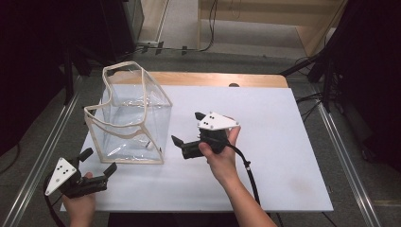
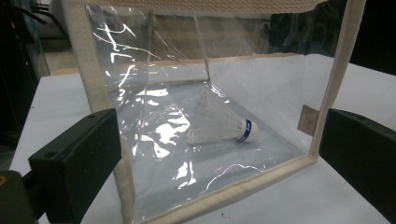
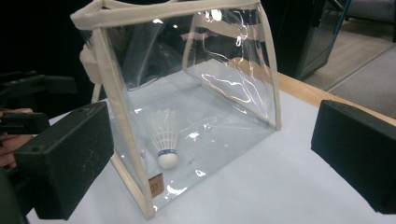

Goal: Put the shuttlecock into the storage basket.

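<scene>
Right gripper view: shuttlecock (image 3: 166,140) in bag (image 3: 187,9), tag (image 3: 156,185) unreadable.

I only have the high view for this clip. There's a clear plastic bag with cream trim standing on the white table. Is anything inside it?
Observer: Yes, a white feathered shuttlecock lies on the floor of the clear plastic bag with cream trim.
Operator: Any marking on it?
Observer: A blue band circles its cork base, plain in the left gripper view.
Operator: Is the left claw gripping anything?
Observer: No. The left claw is open, its jaws standing either side of the bag's near face.
Operator: And the right claw?
Observer: The right claw is open too, facing the bag.
</scene>
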The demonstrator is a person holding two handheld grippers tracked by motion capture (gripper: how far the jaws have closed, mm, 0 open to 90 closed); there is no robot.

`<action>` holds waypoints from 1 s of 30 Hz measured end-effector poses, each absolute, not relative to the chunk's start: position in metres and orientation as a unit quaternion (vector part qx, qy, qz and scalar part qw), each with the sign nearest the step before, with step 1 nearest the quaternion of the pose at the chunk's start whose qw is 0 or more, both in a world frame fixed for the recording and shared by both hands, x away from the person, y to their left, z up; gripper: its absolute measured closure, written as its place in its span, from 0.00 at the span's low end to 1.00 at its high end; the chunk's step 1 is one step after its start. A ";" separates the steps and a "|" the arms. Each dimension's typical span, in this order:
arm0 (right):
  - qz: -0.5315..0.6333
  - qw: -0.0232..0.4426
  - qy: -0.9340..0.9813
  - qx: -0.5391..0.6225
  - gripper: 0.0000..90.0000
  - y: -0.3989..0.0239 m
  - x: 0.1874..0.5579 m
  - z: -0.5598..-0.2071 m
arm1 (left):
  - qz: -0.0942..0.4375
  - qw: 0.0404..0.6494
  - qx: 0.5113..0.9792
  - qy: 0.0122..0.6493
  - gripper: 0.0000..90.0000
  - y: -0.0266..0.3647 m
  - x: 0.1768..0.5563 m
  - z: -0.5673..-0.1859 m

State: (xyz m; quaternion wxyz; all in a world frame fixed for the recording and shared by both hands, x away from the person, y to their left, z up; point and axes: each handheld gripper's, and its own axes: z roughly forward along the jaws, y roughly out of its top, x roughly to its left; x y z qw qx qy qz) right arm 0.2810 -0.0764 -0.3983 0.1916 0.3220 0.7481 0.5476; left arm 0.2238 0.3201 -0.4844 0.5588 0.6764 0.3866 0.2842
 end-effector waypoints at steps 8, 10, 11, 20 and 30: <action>0.546 0.196 0.742 0.336 0.00 -0.093 0.279 -0.411 | 0.284 0.559 0.677 0.386 0.00 0.320 0.224 -0.485; 0.546 0.196 0.740 0.340 0.00 -0.097 0.278 -0.413 | 0.284 0.559 0.677 0.386 0.00 0.320 0.224 -0.485; 0.546 0.198 0.740 0.340 0.00 -0.099 0.277 -0.414 | 0.284 0.559 0.677 0.386 0.00 0.320 0.224 -0.485; 0.542 0.205 0.734 0.354 0.00 -0.115 0.273 -0.425 | 0.284 0.558 0.677 0.386 0.00 0.320 0.224 -0.485; 0.533 0.214 0.727 0.377 0.00 -0.139 0.265 -0.441 | 0.285 0.558 0.677 0.386 0.00 0.320 0.224 -0.485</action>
